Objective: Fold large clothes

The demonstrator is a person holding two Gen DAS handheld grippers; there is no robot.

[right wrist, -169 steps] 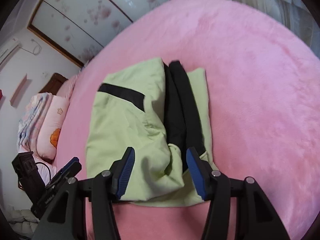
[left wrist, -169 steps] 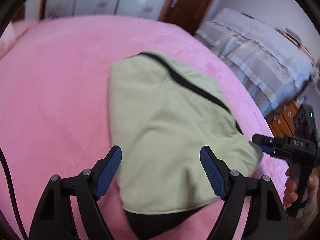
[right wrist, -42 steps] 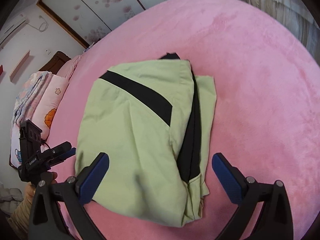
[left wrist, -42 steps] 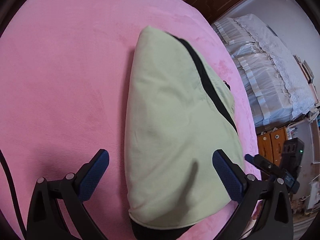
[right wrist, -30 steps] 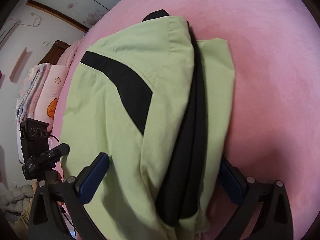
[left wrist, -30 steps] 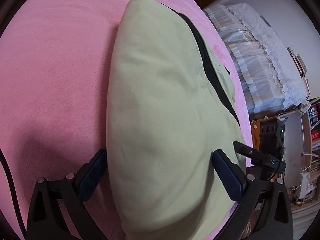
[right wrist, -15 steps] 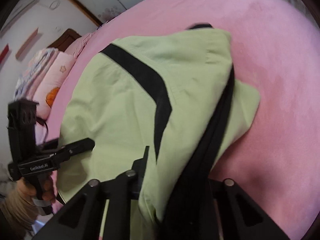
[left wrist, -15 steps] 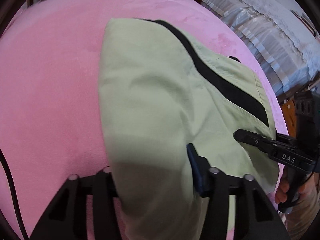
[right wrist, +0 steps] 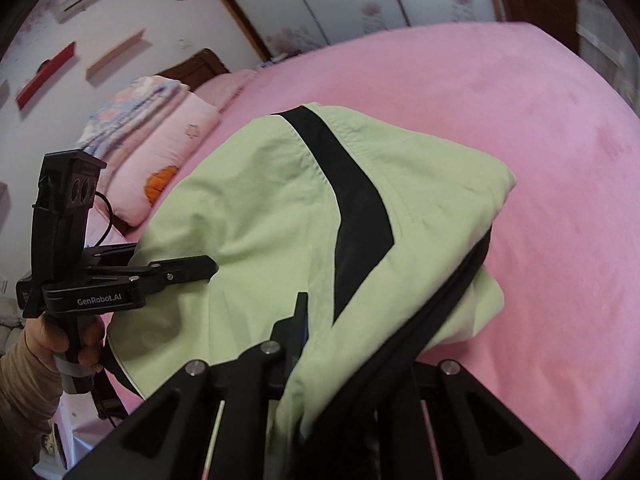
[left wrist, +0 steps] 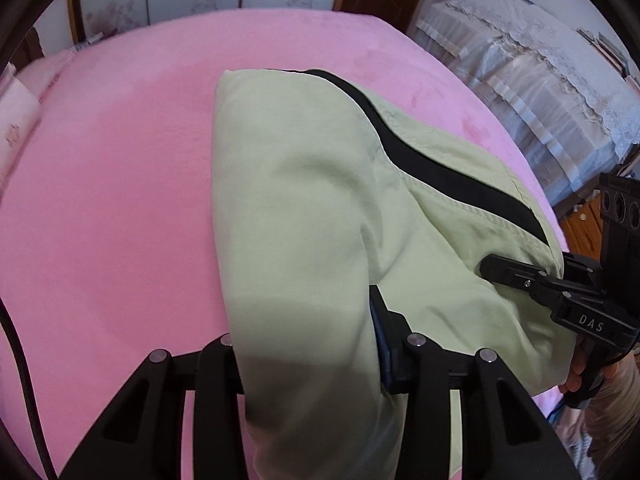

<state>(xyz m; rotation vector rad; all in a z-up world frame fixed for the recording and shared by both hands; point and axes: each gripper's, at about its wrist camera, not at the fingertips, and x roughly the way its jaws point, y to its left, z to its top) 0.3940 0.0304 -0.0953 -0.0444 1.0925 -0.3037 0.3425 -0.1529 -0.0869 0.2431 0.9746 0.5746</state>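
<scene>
Both grippers, left [left wrist: 306,344] and right [right wrist: 344,340], are pinching the jacket's [left wrist: 304,208] near edge, the left jaws closing, lifting it off the bed [left wrist: 100,208] for a far-side fold.

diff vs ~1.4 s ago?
Both grippers, open then, closed on the near edge of the garment: left gripper, right gripper. That edge is lifted off the bed; the far end still rests there. The fold is unchanged.

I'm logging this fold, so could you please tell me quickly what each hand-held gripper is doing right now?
Left hand-held gripper: jaws closing, clamped on the green garment.
Right hand-held gripper: shut on the same green garment's near edge.
</scene>
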